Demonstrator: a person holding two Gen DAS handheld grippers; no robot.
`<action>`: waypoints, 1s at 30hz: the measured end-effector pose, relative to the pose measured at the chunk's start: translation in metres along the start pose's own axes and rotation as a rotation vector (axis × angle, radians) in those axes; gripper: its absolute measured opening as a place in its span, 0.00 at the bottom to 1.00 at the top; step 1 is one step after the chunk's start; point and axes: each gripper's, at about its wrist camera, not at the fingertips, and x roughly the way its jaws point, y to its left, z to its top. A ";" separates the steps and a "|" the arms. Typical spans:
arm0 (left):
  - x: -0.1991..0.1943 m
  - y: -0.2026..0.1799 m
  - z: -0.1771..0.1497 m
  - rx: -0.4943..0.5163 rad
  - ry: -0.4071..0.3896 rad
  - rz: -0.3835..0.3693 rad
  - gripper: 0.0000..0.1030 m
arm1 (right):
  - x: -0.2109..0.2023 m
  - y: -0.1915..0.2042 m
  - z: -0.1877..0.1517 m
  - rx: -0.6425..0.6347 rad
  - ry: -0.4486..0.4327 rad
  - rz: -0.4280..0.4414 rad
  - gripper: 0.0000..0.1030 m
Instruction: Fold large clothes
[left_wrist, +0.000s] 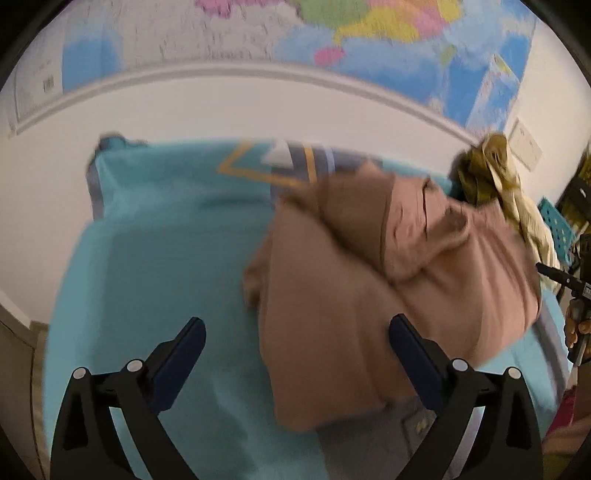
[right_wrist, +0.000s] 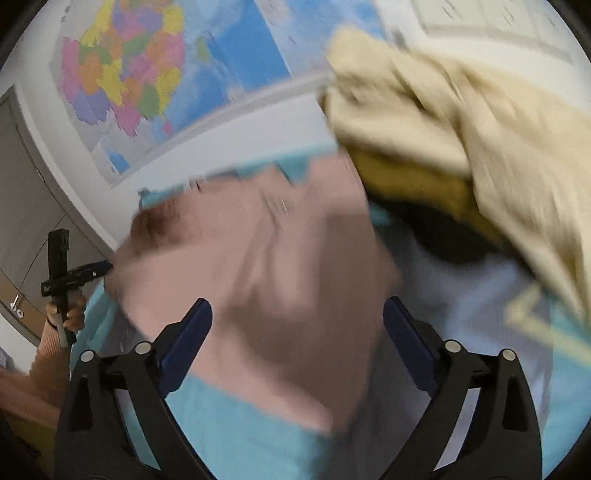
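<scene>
While both sets of fingers stand spread wide and grip nothing, the left gripper (left_wrist: 297, 345) and right gripper (right_wrist: 297, 325) hover over the crumpled pinkish-brown garment (left_wrist: 369, 280), which lies ahead of their tips on a turquoise bed sheet (left_wrist: 155, 258). Beyond it sits a heap of beige and olive clothes (right_wrist: 461, 122).

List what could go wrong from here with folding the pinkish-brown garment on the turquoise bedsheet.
1. The crumpled pinkish-brown garment lies bunched in overlapping layers; either open tongs, left or right, might pinch several layers rather than one edge.
2. The beige and mustard clothes pile sits right beside it and could get dragged along.
3. The garment lies toward one side of the turquoise bedsheet; spreading it may send fabric over the edge.
</scene>
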 end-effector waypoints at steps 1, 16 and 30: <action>0.004 -0.003 -0.009 0.004 0.016 -0.025 0.93 | 0.005 -0.004 -0.012 0.016 0.032 0.007 0.91; -0.004 -0.015 -0.018 -0.127 0.052 -0.142 0.15 | -0.032 0.009 -0.019 0.089 -0.057 0.276 0.08; -0.043 -0.020 -0.053 -0.101 0.103 -0.037 0.51 | -0.087 -0.041 -0.082 0.136 0.122 -0.049 0.47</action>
